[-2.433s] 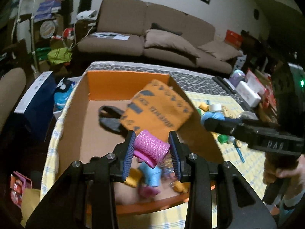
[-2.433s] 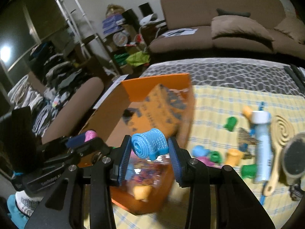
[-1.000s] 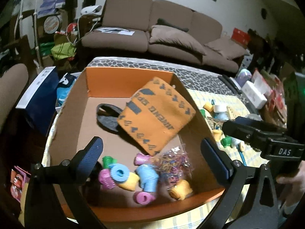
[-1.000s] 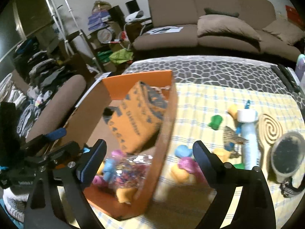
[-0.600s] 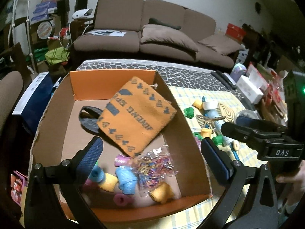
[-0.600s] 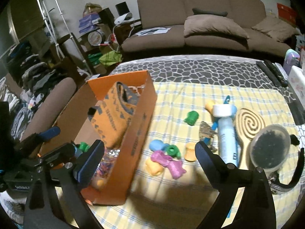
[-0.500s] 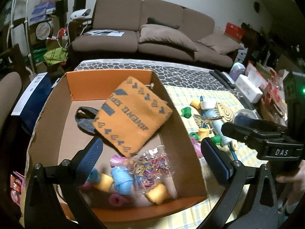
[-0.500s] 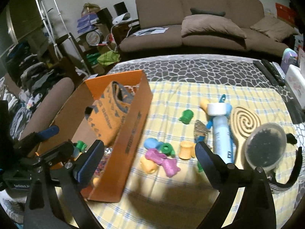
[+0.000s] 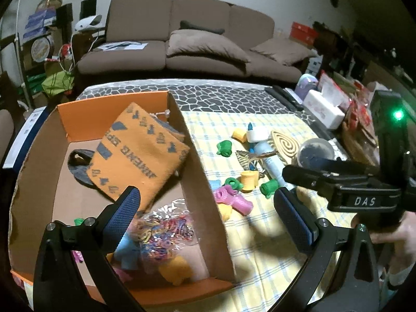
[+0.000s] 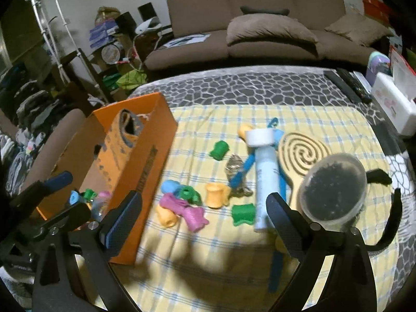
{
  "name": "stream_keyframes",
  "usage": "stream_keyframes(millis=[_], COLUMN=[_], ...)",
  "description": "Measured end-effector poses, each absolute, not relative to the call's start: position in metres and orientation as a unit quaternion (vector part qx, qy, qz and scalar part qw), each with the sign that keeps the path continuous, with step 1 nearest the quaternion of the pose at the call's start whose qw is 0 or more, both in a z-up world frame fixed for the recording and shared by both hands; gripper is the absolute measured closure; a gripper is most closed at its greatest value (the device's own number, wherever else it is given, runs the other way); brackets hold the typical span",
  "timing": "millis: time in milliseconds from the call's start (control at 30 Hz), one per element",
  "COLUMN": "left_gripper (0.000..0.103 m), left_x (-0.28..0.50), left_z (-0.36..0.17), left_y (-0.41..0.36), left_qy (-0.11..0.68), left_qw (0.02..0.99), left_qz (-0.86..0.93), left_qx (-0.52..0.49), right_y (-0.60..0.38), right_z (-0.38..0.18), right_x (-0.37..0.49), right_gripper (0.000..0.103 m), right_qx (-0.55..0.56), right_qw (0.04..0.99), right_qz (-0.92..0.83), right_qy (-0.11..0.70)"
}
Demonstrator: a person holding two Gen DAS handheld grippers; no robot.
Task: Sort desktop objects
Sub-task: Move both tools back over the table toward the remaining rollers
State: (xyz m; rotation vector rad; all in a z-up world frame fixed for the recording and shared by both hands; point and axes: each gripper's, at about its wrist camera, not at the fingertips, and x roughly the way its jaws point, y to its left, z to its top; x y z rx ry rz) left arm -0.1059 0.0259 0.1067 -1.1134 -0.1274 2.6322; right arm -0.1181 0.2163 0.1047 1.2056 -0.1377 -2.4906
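An orange cardboard box (image 9: 197,182) (image 10: 145,156) holds an orange cloth bag (image 9: 140,150), a packet of rubber bands (image 9: 166,231) and several small hair rollers. More rollers lie on the yellow checked cloth: pink (image 10: 189,210), green (image 10: 243,214), yellow (image 10: 215,195). My left gripper (image 9: 208,210) is open and empty above the box's right wall. My right gripper (image 10: 202,215) is open and empty above the loose rollers; it also shows in the left wrist view (image 9: 345,182).
A white-capped pale blue tube (image 10: 264,171), a wooden spiral brush (image 10: 301,156), a round lidded jar (image 10: 335,184) and blue sticks lie right of the rollers. A white tissue box (image 10: 395,104) and remotes (image 10: 351,83) sit at the far right edge. A sofa stands behind.
Both grippers opened and dropped their pink and blue rollers into the box. Both then swung right, from over the box toward the loose items on the cloth.
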Motion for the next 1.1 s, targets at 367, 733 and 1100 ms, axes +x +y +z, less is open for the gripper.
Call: stream_keyframes(millis=[367, 733, 1100], left_gripper=[0.000, 0.000, 0.000], left_x=[-0.112, -0.114, -0.115], left_z=[0.106, 0.106, 0.105], left_y=[0.018, -0.001, -0.007], left_qy=[-0.070, -0.096, -0.103], left_qw=[0.131, 0.122, 0.119], left_qz=[0.910, 0.908, 0.906], left_qx=[-0.387, -0.388, -0.393], right_y=[0.191, 0.147, 0.130], right_z=[0.071, 0.048, 0.022], right_x=[-0.123, -0.126, -0.133], right_gripper=[0.028, 0.057, 0.067], right_qx=[0.462, 0.463, 0.482], right_qw=[0.223, 0.257, 0.250], right_qz=[-0.858, -0.848, -0.839], right_qy=[-0.029, 0.002, 0.022])
